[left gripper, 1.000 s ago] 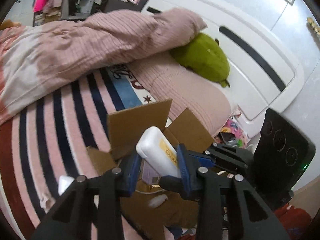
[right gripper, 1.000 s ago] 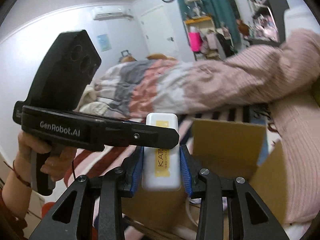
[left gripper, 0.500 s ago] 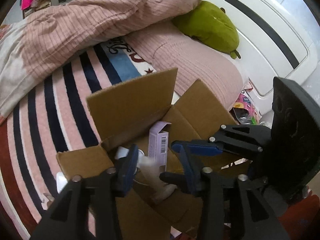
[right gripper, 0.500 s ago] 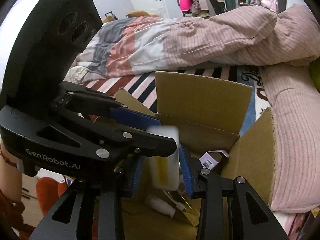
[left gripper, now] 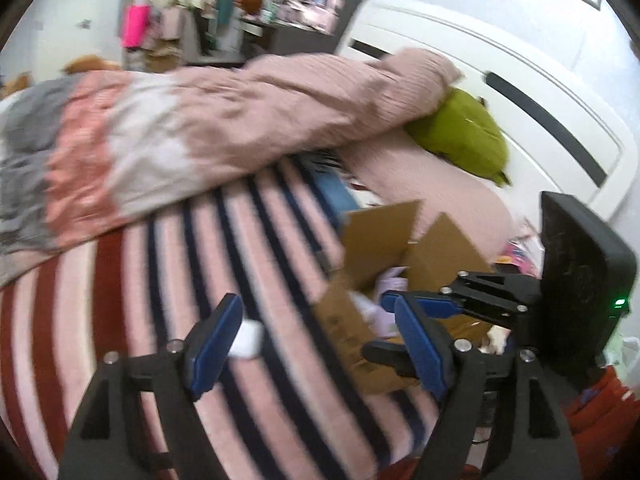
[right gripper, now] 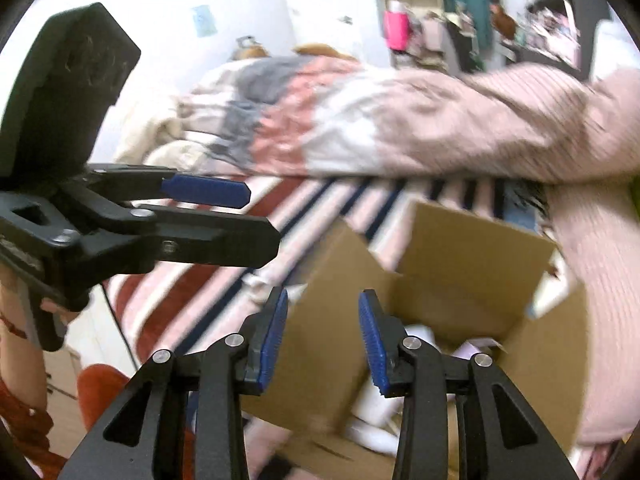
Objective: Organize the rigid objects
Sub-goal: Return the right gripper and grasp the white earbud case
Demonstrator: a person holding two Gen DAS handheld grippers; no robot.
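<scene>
An open cardboard box (left gripper: 384,240) (right gripper: 472,256) stands on the striped bedspread and holds several items, among them a white bottle (right gripper: 372,404) and a pale purple carton (left gripper: 390,282). My left gripper (left gripper: 316,344) is open and empty above the bedspread, left of the box. A small white object (left gripper: 248,339) lies on the bedspread between its fingers. My right gripper (right gripper: 323,338) is open and empty over the box's near wall. It also shows at the right of the left wrist view (left gripper: 420,306). The left gripper shows at the left of the right wrist view (right gripper: 208,192).
A pink and grey duvet (left gripper: 172,136) is heaped along the far side of the bed. A green plush (left gripper: 460,136) lies against the white headboard (left gripper: 520,80). A pink pillow (right gripper: 592,280) is right of the box. The frames are blurred by motion.
The right gripper let go of the white bottle with the yellow label over the box and now stands open. Both grippers have lifted and swung left, away from the box's inside.
</scene>
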